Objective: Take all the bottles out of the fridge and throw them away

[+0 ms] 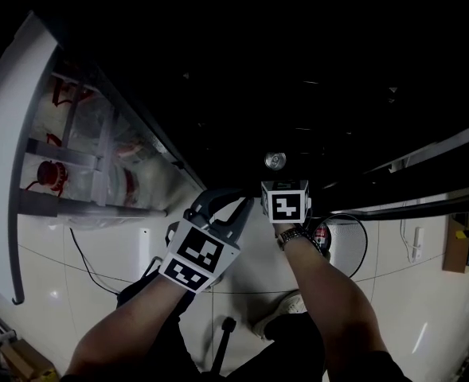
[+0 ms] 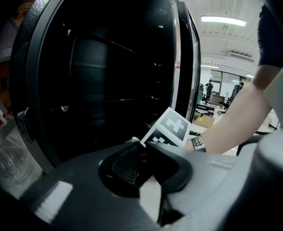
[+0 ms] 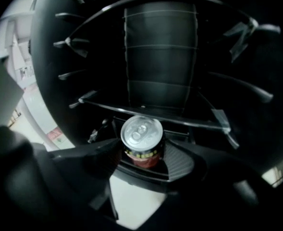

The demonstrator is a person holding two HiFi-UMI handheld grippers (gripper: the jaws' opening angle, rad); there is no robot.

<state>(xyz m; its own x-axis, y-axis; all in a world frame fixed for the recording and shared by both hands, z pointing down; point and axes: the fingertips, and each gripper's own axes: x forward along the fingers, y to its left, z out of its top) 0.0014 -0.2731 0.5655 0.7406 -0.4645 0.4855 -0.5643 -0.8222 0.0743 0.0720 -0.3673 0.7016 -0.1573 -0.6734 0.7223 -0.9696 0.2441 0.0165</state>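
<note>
Right gripper view shows a can (image 3: 141, 141) standing low inside the fridge (image 3: 160, 57), between our right hand-held gripper's (image 3: 142, 153) open jaws. Next we should squeeze it and lift it out. Our left hand-held gripper (image 2: 148, 158) is open and empty.

The inside of the fridge (image 1: 298, 94) was too dark in the head view to show what it held. The label on the can (image 3: 142, 141) was too small to read.
</note>
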